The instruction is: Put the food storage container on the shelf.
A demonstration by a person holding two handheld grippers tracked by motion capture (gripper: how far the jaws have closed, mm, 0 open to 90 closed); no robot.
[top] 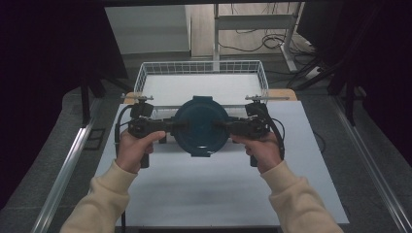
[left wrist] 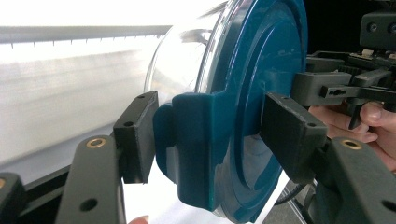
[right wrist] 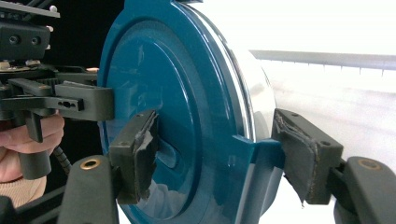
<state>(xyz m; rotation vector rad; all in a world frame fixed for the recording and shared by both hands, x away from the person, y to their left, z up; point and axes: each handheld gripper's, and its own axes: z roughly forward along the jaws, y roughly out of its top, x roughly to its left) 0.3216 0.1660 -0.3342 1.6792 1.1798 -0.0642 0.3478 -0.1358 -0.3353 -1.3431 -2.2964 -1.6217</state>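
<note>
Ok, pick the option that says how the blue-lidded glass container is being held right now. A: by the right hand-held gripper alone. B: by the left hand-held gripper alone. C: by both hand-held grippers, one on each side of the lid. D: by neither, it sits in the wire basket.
C: the left hand-held gripper and right hand-held gripper each clamp an opposite side of the blue-lidded glass container, lifted before the wire basket.

A big table (top: 204, 189) with a flat white top carries the things. Most of the top is bare, from the near edge up to the middle. At the far edge sits a white wire basket (top: 201, 68). It is wide and low, and it rests right on the table. Its floor looks white too. At the two far corners a bit of light brown wood peeks out.
</note>
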